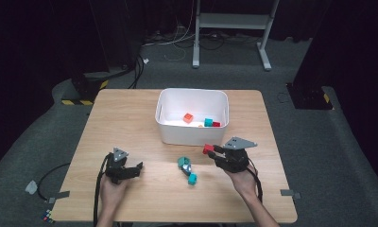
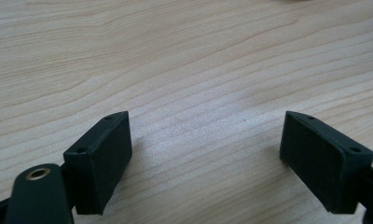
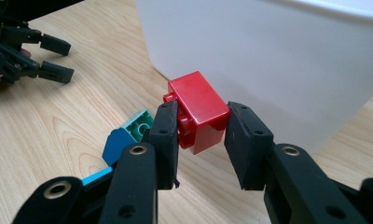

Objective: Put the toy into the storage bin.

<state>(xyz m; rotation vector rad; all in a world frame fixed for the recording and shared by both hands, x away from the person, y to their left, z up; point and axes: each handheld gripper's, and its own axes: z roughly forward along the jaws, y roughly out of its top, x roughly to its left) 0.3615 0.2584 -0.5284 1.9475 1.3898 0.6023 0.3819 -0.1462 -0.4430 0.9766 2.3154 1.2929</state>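
Note:
My right gripper (image 3: 201, 135) is shut on a red brick (image 3: 199, 108), held just off the table in front of the white bin (image 3: 268, 56). From above, the same red brick (image 1: 208, 149) sticks out of the right gripper (image 1: 214, 150) toward the bin's near wall (image 1: 192, 135). Teal and blue bricks (image 1: 186, 169) lie on the table left of that gripper; two of them (image 3: 128, 135) show behind its left jaw. My left gripper (image 1: 139, 167) rests low at the table's left front, open, with bare wood between its pads (image 2: 100, 158).
Inside the bin lie an orange brick (image 1: 188, 117), a teal brick (image 1: 208, 122) and a red brick (image 1: 217, 124). The left gripper (image 3: 40, 56) shows far off in the right gripper view. The wooden table (image 1: 130, 113) stands on grey carpet with cables and a metal frame (image 1: 232, 28) behind.

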